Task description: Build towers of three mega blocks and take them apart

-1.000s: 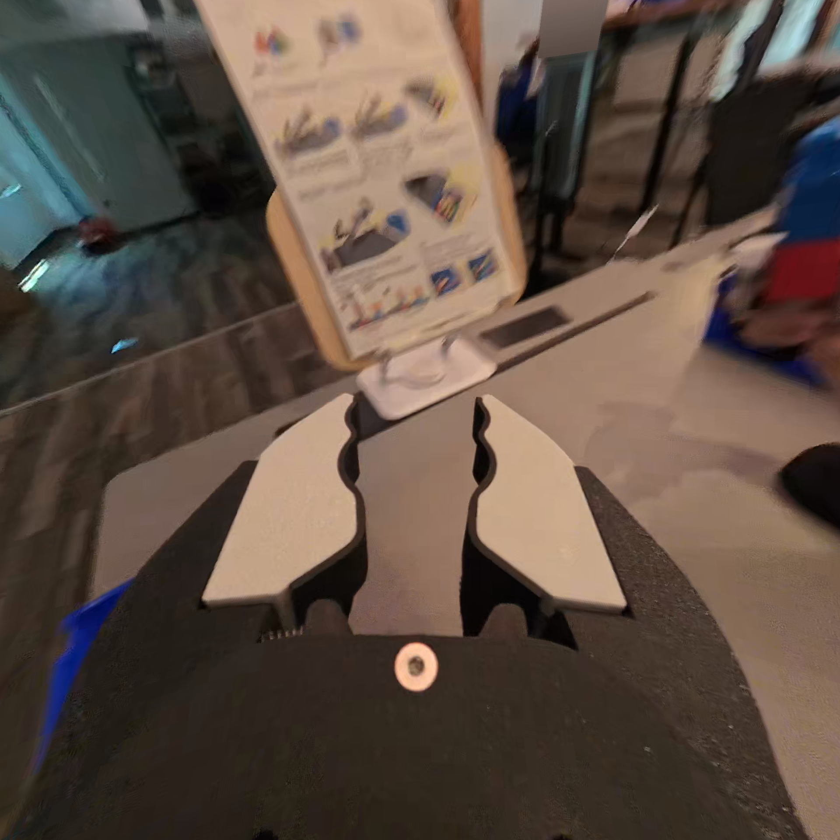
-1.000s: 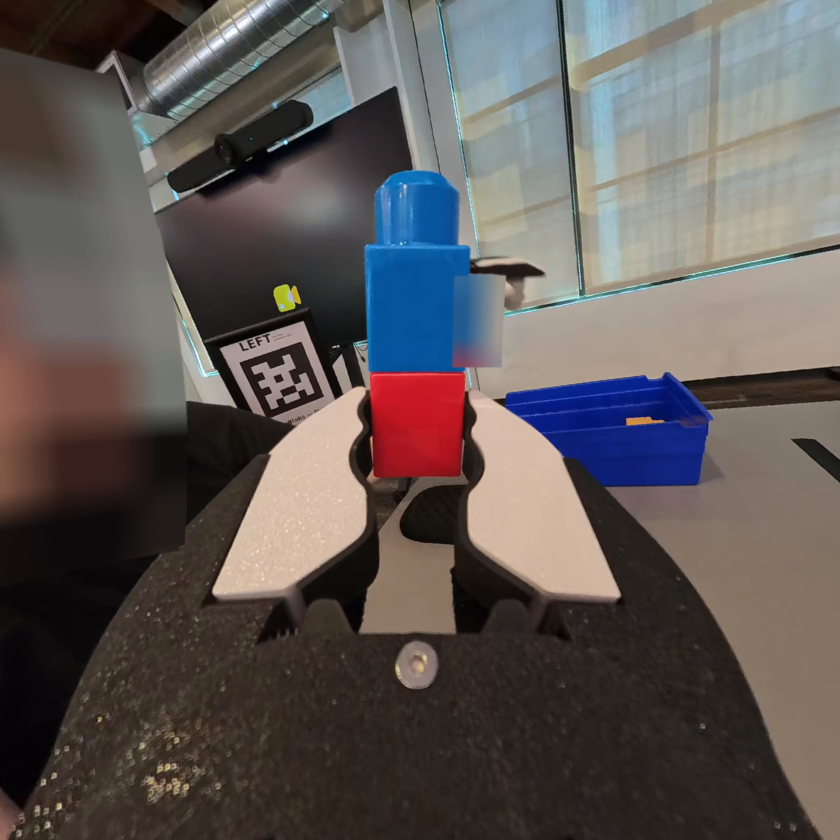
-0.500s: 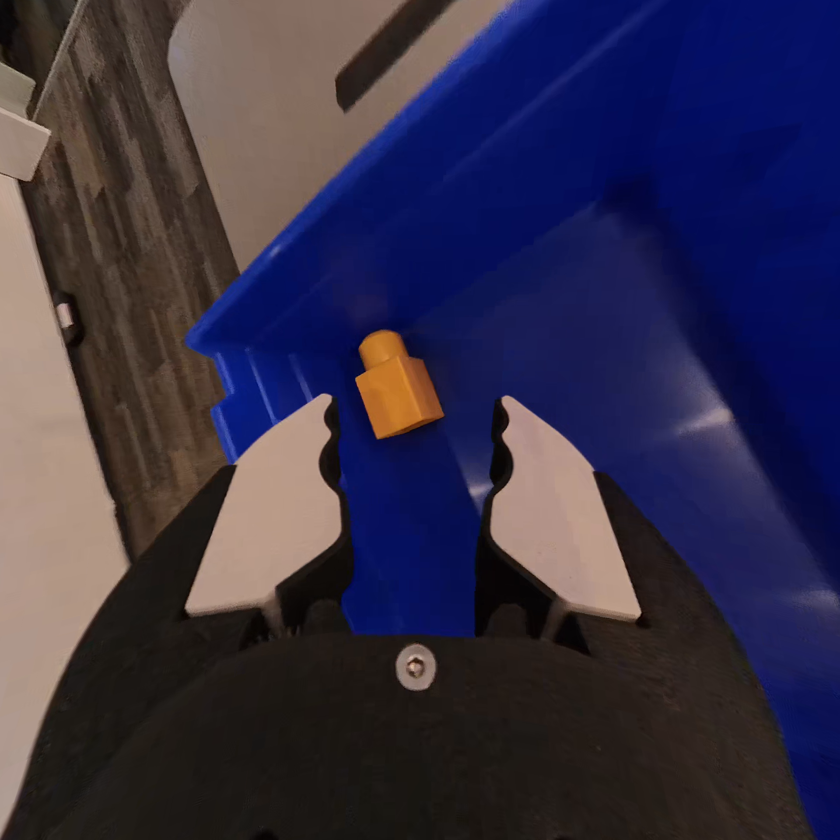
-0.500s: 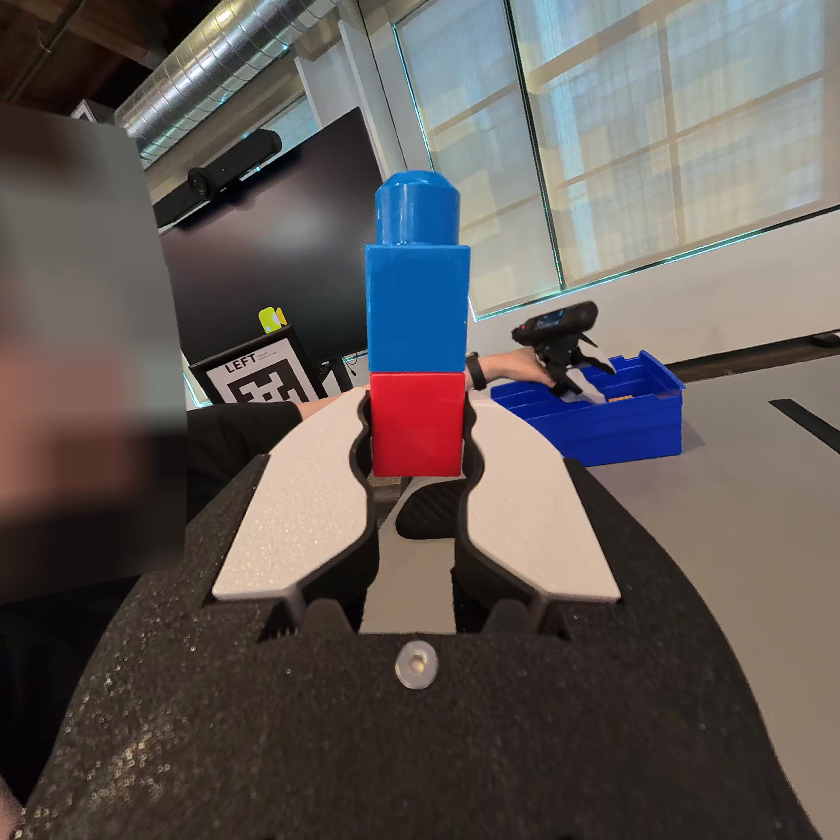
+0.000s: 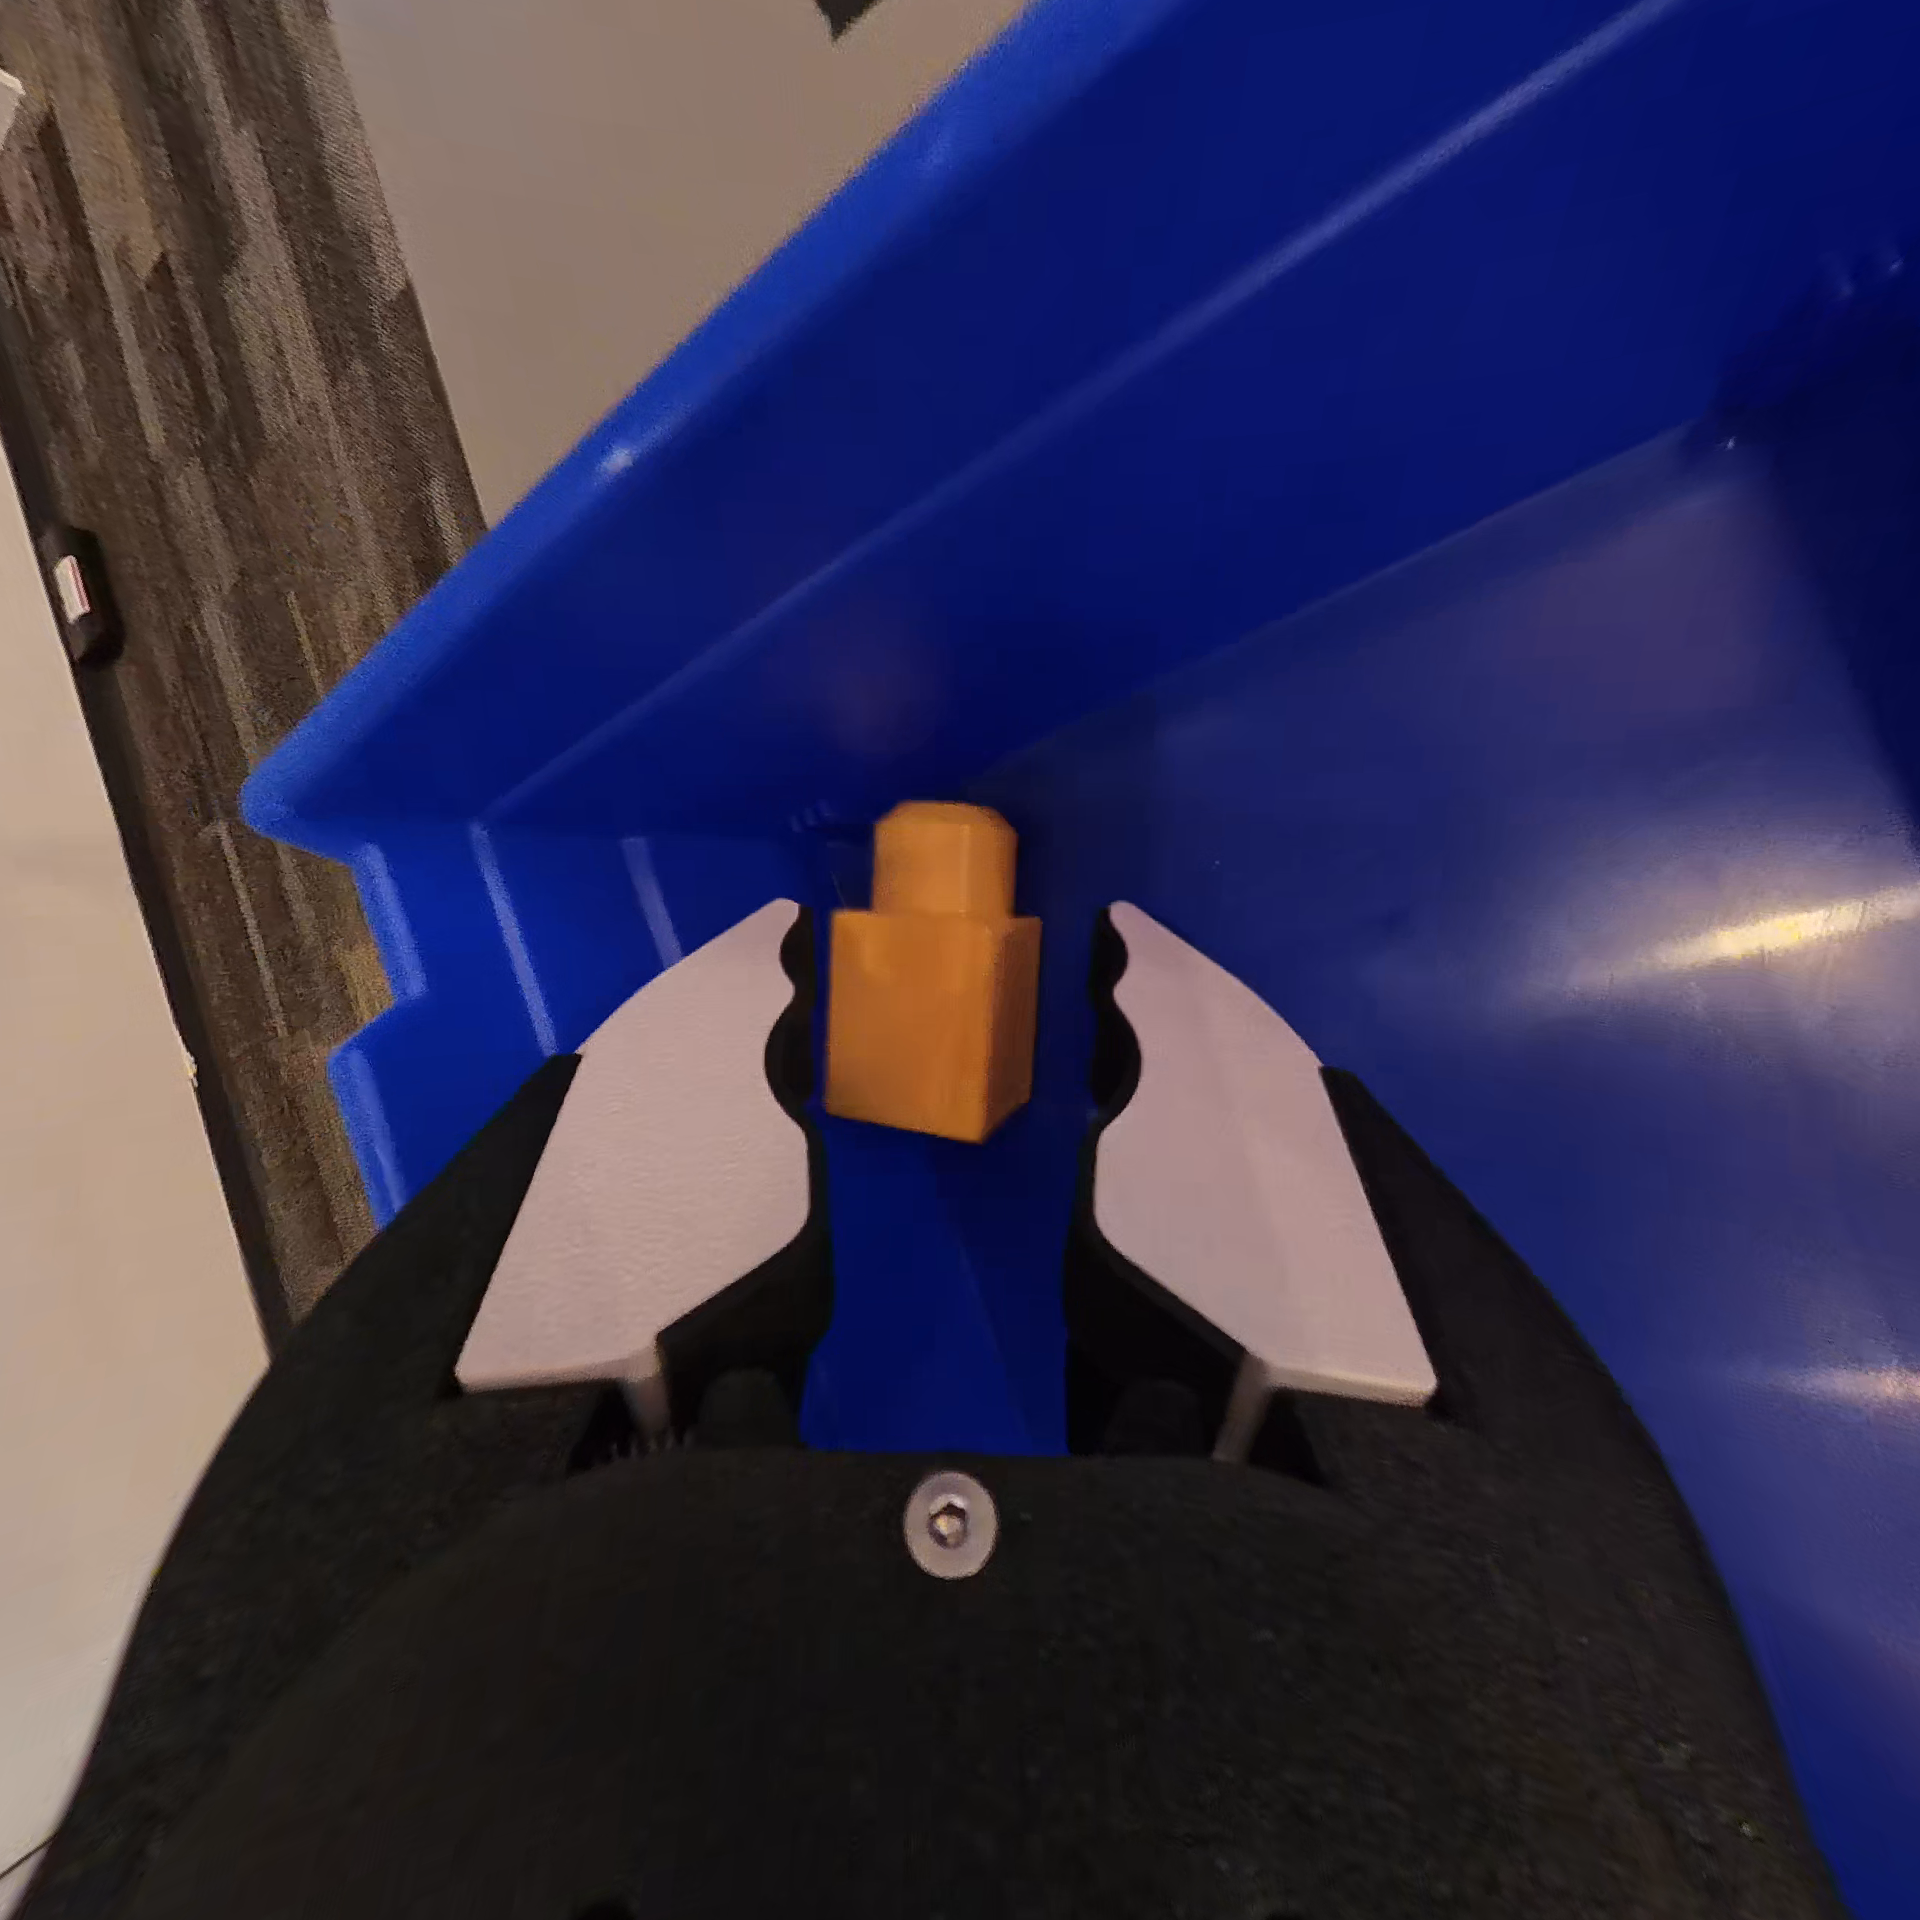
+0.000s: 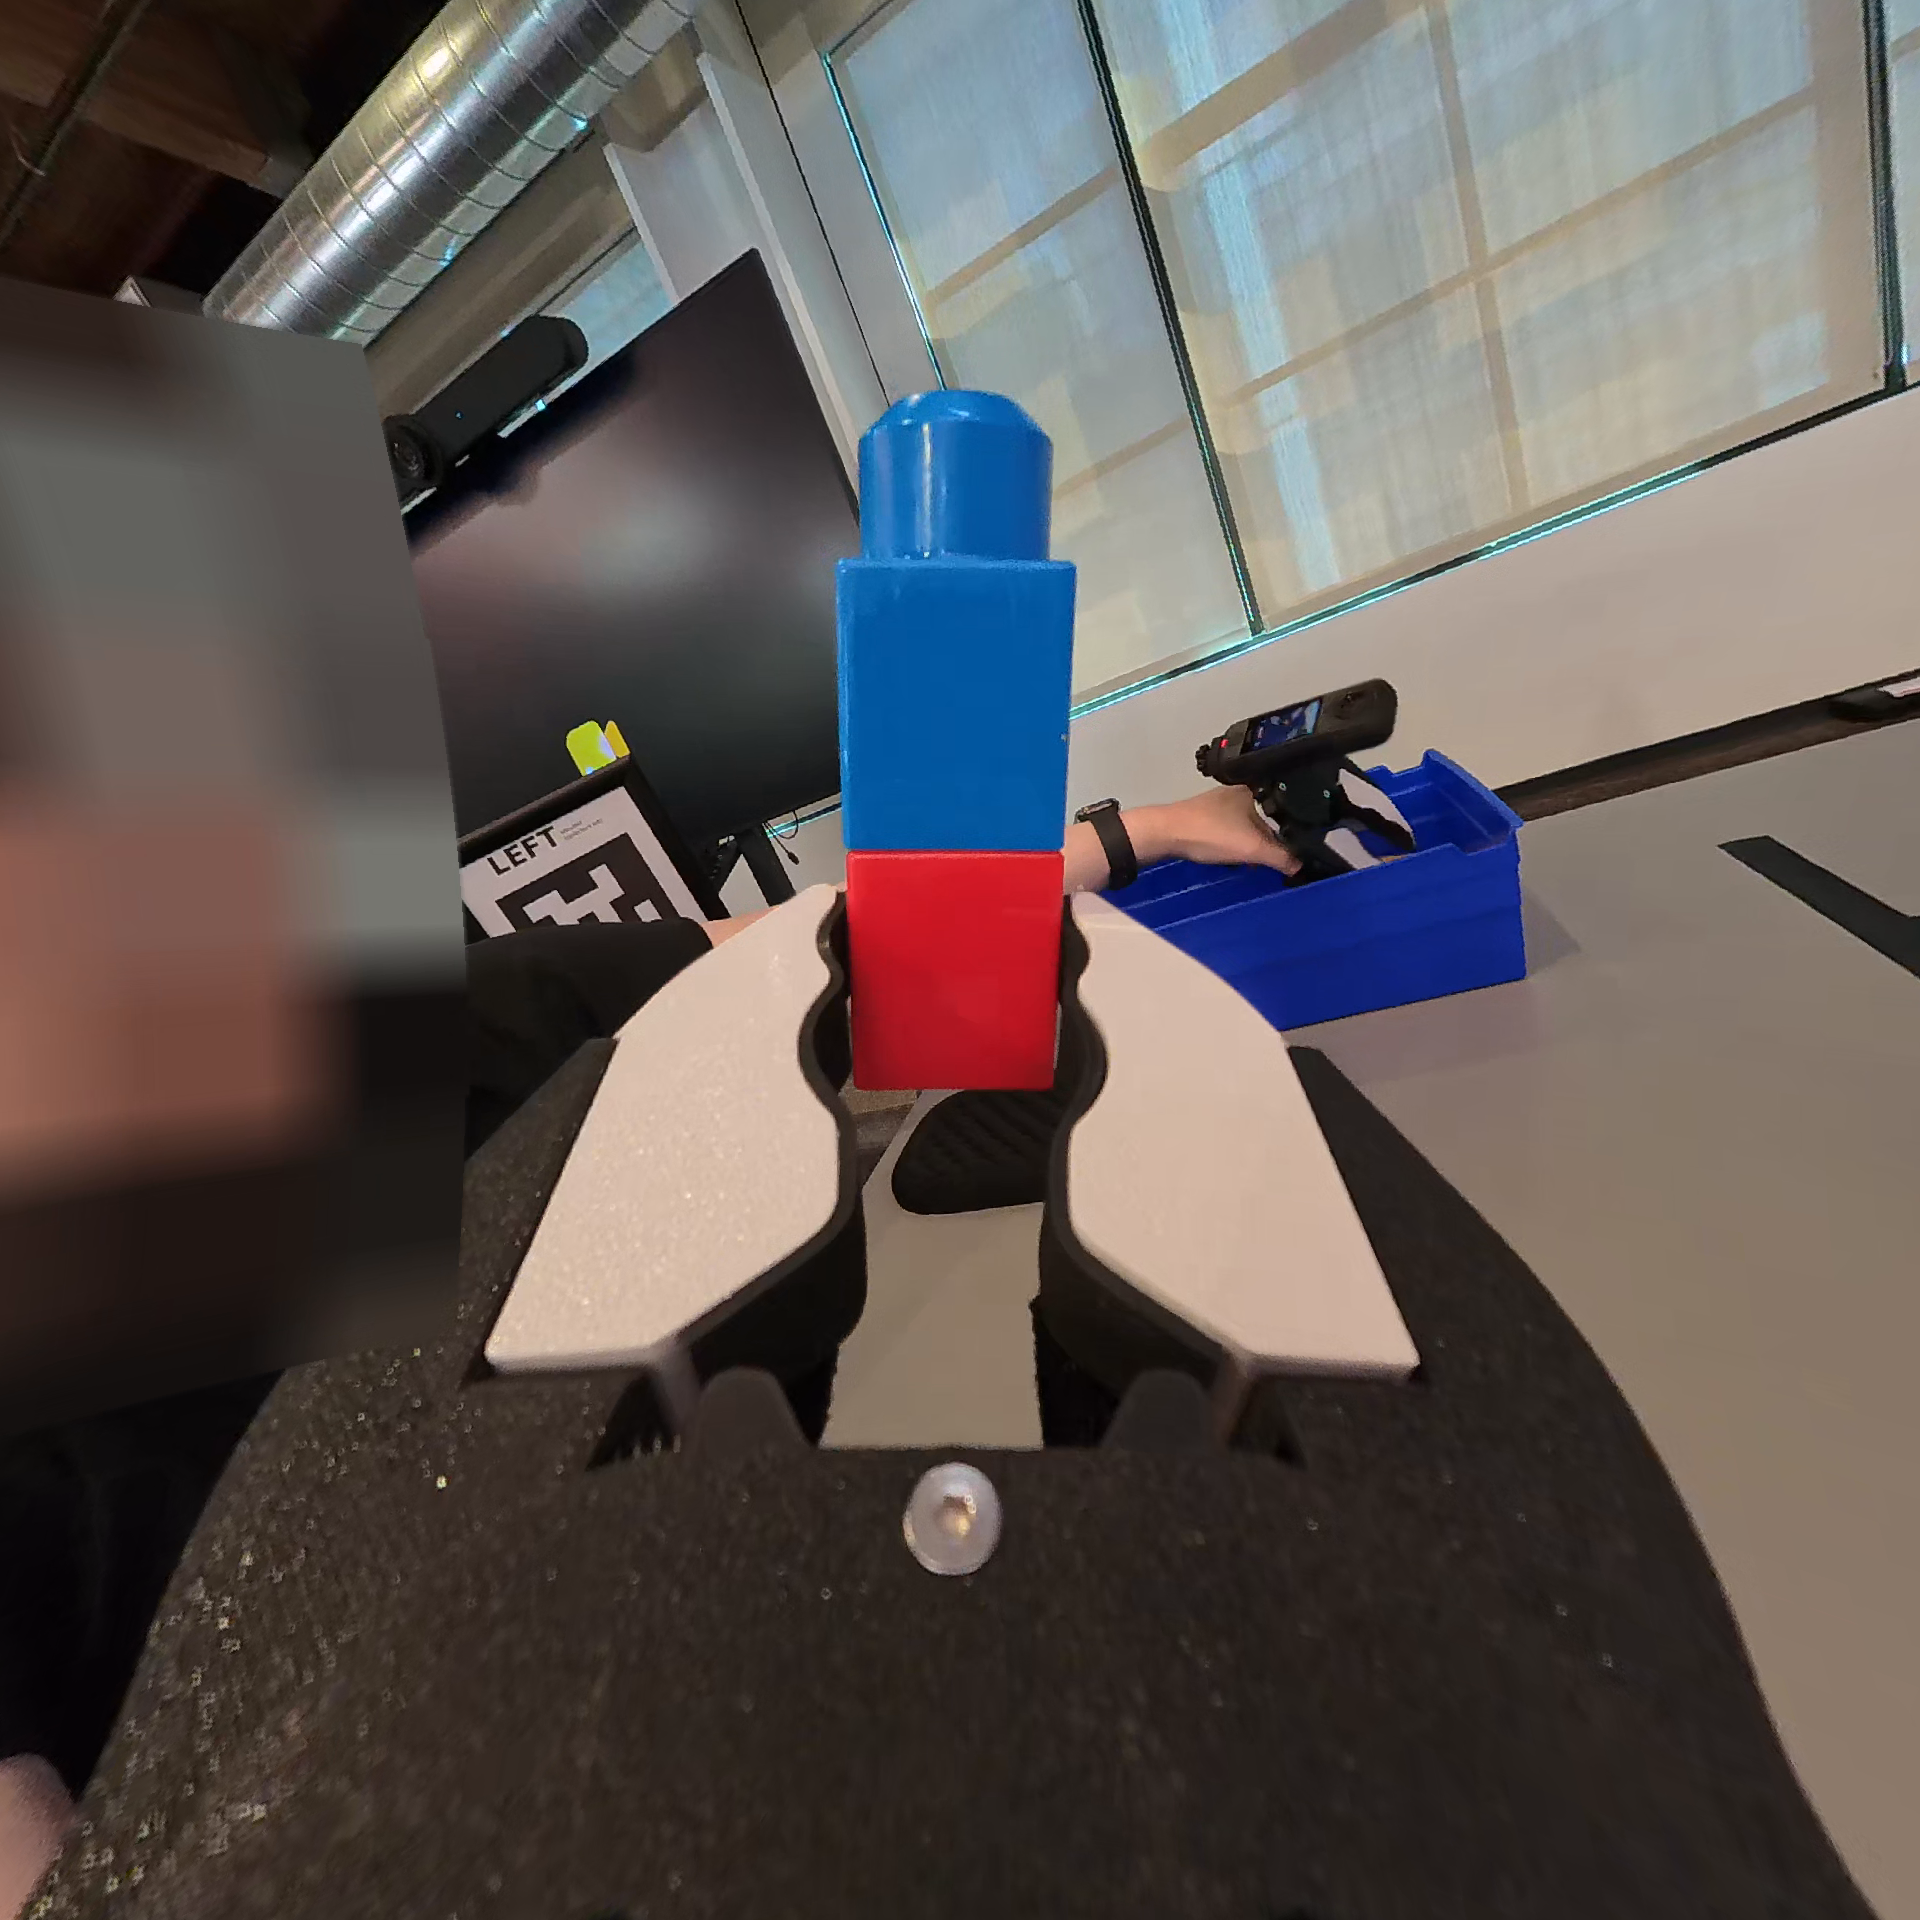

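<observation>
An orange block [image 5: 925, 1023] lies on the floor of the blue bin [image 5: 1351, 499], stud pointing at the bin's corner. My left gripper [image 5: 945, 935] is open with a finger on each side of the block; a gap shows on the right, and the left finger is very close. My right gripper [image 6: 954, 925] is shut on a red block [image 6: 951, 966] with a blue block [image 6: 956, 686] stacked on top, held upright above the grey table [image 6: 1621, 1122]. The left gripper [image 6: 1320, 821] also shows far off in the right wrist view, reaching into the blue bin [image 6: 1351, 935].
A sign with a black-and-white marker [image 6: 582, 873] and a dark monitor [image 6: 644, 582] stand behind the tower. Black tape [image 6: 1818, 894] marks the table at the right. The floor [image 5: 229, 520] lies beyond the bin's edge. A person's forearm [image 6: 1164, 842] reaches to the bin.
My left gripper swung from the table down into the blue bin and closed in around the orange block. My right gripper kept hold of the red-and-blue stack and tilted slightly.
</observation>
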`<state>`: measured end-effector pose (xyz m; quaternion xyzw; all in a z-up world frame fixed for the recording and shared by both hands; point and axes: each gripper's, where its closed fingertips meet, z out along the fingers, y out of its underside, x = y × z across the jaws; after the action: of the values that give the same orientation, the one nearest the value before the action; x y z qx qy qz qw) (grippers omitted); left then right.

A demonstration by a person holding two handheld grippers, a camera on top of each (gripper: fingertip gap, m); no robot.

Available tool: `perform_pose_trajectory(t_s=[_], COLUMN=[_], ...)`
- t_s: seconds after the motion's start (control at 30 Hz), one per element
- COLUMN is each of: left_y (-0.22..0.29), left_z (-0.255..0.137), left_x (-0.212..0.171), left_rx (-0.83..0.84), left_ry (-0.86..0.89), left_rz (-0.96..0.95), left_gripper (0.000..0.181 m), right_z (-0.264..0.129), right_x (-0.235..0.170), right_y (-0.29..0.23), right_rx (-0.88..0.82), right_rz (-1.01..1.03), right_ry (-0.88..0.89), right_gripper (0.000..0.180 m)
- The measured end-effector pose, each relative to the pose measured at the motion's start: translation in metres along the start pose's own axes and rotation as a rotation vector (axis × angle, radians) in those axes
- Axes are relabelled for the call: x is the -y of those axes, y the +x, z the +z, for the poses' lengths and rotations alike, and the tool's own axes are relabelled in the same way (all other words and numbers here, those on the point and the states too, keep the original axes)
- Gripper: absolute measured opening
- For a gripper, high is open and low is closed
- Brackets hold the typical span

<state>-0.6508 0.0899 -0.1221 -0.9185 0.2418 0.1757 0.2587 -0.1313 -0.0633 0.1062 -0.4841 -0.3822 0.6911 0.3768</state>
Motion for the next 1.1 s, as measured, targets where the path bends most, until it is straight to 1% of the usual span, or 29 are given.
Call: perform_pose_trajectory(t_s=[0.1,0.2,0.23,0.33,0.43,0.53,0.7,0.77,0.93,1.0,1.1], left_y=[0.0,0.005,0.007,0.009,0.019,0.034,0.058,0.061,0.04,0.042,0.052], left_z=[-0.001,0.003,0.004,-0.001,-0.009,-0.019,-0.038,-0.044,-0.063,-0.065,-0.061], left_x=[0.001,-0.008,-0.009,-0.012,-0.017,-0.023,-0.033,-0.033,-0.02,-0.023,-0.035], left_rx=[0.006,-0.014,-0.012,-0.011,-0.026,-0.047,-0.081,-0.111,-0.257,-0.324,-0.374], left_ry=[0.01,-0.048,-0.057,-0.054,-0.03,0.002,0.032,0.031,-0.018,-0.086,-0.214], left_rz=[0.014,0.053,0.061,0.066,0.082,0.106,0.159,0.13,-0.072,-0.074,-0.018], left_gripper=[0.051,0.052,0.055,0.051,0.046,0.049,0.049,0.048,0.046,0.045,0.046], right_z=[0.002,0.003,0.003,0.003,0.002,0.003,0.006,0.007,0.009,0.009,0.009], right_x=[0.0,-0.002,-0.002,-0.001,0.002,0.003,0.005,0.005,0.004,0.003,0.002], right_y=[-0.001,-0.002,-0.002,-0.003,-0.007,-0.011,-0.016,-0.017,-0.017,-0.017,-0.015], right_rx=[0.006,0.014,0.014,0.017,0.028,0.038,0.054,0.057,0.058,0.058,0.053], right_rz=[-0.001,0.006,0.009,0.012,0.006,0.0,-0.002,-0.003,0.004,0.006,0.01], right_ry=[-0.005,-0.007,-0.008,0.0,0.013,0.019,0.024,0.022,0.015,0.014,0.005], right_gripper=[0.036,0.036,0.036,0.036,0.036,0.036,0.036,0.036,0.036,0.036,0.036])
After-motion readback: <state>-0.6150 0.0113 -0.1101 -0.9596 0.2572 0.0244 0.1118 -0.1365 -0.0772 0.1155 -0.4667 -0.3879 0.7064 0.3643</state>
